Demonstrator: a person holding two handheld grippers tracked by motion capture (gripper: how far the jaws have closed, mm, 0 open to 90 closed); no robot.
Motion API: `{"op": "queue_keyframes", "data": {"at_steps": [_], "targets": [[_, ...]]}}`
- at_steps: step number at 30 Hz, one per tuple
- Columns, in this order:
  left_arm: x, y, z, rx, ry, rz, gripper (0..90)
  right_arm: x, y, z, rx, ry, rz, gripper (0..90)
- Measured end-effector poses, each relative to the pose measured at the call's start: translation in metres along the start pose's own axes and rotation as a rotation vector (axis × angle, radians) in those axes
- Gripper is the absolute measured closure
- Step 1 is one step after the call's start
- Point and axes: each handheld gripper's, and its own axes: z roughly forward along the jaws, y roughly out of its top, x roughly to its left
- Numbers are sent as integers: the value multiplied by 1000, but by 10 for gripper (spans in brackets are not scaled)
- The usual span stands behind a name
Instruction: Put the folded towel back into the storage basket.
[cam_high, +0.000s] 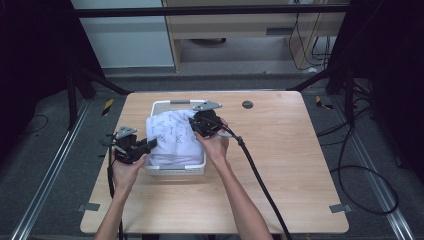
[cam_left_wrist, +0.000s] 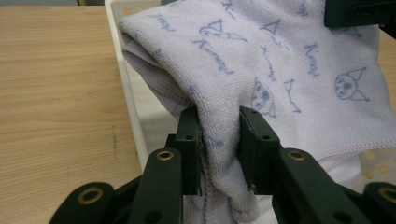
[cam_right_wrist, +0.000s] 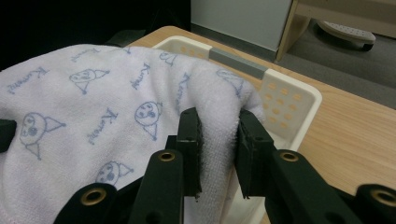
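Both grippers (left (cam_left_wrist: 219, 140), right (cam_right_wrist: 218, 140)) pinch towel (cam_high: 174, 137) folds over the white basket (cam_high: 176, 170); bare table (cam_high: 290, 165) rightward.

We see the wooden surface (cam_high: 280, 165) bare to the right of the white basket (cam_high: 175, 170) and in front of it, apart from our forearms and the cable (cam_high: 260, 180) trailing across it. To the left there is a narrower bare strip. A folded towel (cam_high: 172, 137) heaps above the basket rim, blocking the way in from above. A small dark disc (cam_high: 247, 104) sits near the far edge, well apart from the basket.
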Motion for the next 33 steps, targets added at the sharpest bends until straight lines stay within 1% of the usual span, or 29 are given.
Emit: {"op": "queue_keyframes", "data": {"at_steps": [3, 4, 8, 12, 14, 21, 23, 26, 27, 29, 30, 31, 32, 33], "targets": [[-2, -2, 4, 14, 0, 7, 703, -2, -5, 1, 2, -3, 9, 735], [-3, -3, 6, 19, 4, 10, 703, -5, -9, 3, 17, -1, 16, 734], [-4, -5, 10, 36, 12, 19, 703, -6, -14, 6, 30, 1, 28, 734], [-3, -7, 14, 52, 16, 16, 703, -6, -18, 10, 46, 0, 24, 733], [-3, -8, 16, 68, 22, 18, 702, -5, -19, 13, 53, -1, 19, 732], [-3, -11, 21, 89, 30, 19, 701, -4, -24, 18, 69, -6, 18, 727], [-2, -12, 22, 95, 32, 15, 697, -4, -26, 21, 83, -7, 14, 720], [-1, -13, 24, 117, 35, 19, 692, -4, -28, 23, 97, -9, 13, 715], [0, -13, 25, 123, 37, 15, 688, -4, -29, 24, 107, -11, 5, 708], [0, -14, 26, 129, 45, 18, 685, -4, -29, 25, 109, -11, 3, 704], [1, -14, 26, 126, 53, 18, 680, -4, -30, 25, 112, -13, -2, 694], [1, -14, 25, 114, 56, 11, 663, -4, -30, 26, 116, -13, -6, 656], [1, -14, 25, 114, 56, 11, 641, -4, -30, 26, 116, -13, -6, 656], [2, -13, 23, 104, 55, 7, 625, -5, -31, 27, 128, -7, -8, 611]]}}
